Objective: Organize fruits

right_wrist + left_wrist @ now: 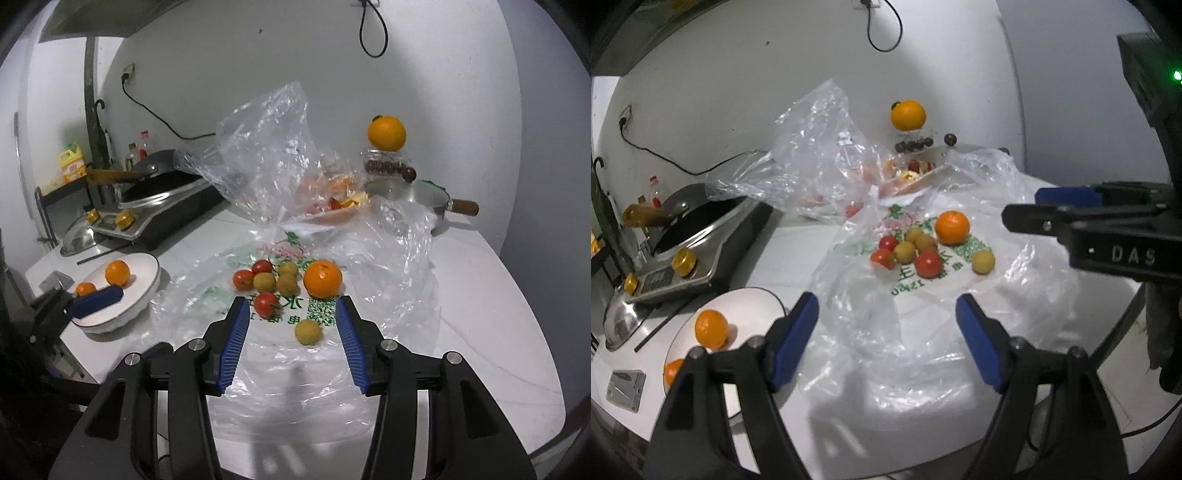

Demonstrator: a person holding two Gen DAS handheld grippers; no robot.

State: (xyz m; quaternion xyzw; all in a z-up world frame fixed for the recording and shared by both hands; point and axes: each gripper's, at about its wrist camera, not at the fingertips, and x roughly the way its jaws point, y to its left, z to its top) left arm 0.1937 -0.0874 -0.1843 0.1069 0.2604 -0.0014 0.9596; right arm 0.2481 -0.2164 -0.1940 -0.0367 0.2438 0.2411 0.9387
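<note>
Right wrist view: right gripper (291,325) jaws stand apart, empty, over a yellow fruit (308,332) at centre; left gripper (886,325) jaws wide, empty; two oranges (117,272) sit on the plate (147,288) at left

Clear plastic bag (295,229): thin, crinkled, glossy film with green print. Surface (498,314): smooth, white, marble-look with faint grey veins; plate (147,291) at its 9 o'clock smooth white. Pot (417,195) at 1 o'clock: brushed metal, wooden handle; tomatoes (266,303) shiny.
</note>
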